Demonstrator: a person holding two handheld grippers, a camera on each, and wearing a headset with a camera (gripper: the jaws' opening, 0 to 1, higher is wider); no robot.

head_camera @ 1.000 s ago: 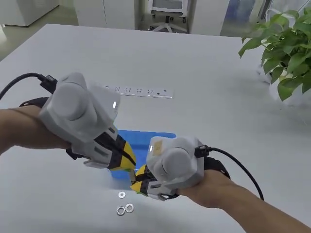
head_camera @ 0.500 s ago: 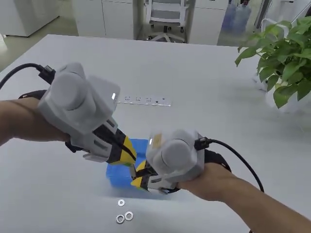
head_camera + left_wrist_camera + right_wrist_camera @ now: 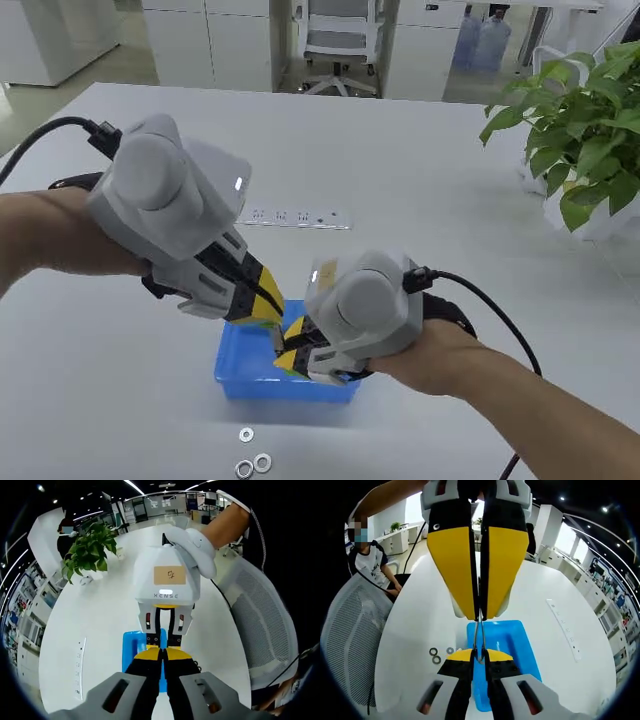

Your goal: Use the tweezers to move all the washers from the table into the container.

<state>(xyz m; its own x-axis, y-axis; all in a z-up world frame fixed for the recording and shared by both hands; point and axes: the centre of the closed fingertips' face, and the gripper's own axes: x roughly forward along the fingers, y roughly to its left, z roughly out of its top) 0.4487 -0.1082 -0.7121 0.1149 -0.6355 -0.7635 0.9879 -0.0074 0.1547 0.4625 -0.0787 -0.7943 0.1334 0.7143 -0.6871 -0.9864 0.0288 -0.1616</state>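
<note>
Thin metal tweezers [image 3: 478,632] run between the two grippers. My left gripper [image 3: 265,310] comes in from the upper left, its yellow jaws shut on the tweezers' upper part. Facing it, my right gripper [image 3: 290,358] has its jaws shut on the lower end. Both hang over the blue container [image 3: 335,388]. Three washers [image 3: 246,435] lie on the white table just in front of the container, also seen as washers [image 3: 436,655] left of the blue container [image 3: 507,650]. I cannot tell whether the tweezers hold a washer.
A white power strip [image 3: 295,217] lies behind the container. A potted plant [image 3: 580,120] stands at the table's right edge. An office chair [image 3: 340,30] is beyond the far edge. A person [image 3: 367,560] sits off to one side.
Both grippers, with the tweezers between them, have moved from the spot beside the washers back over the blue container. The head camera has tilted, shifting the whole scene.
</note>
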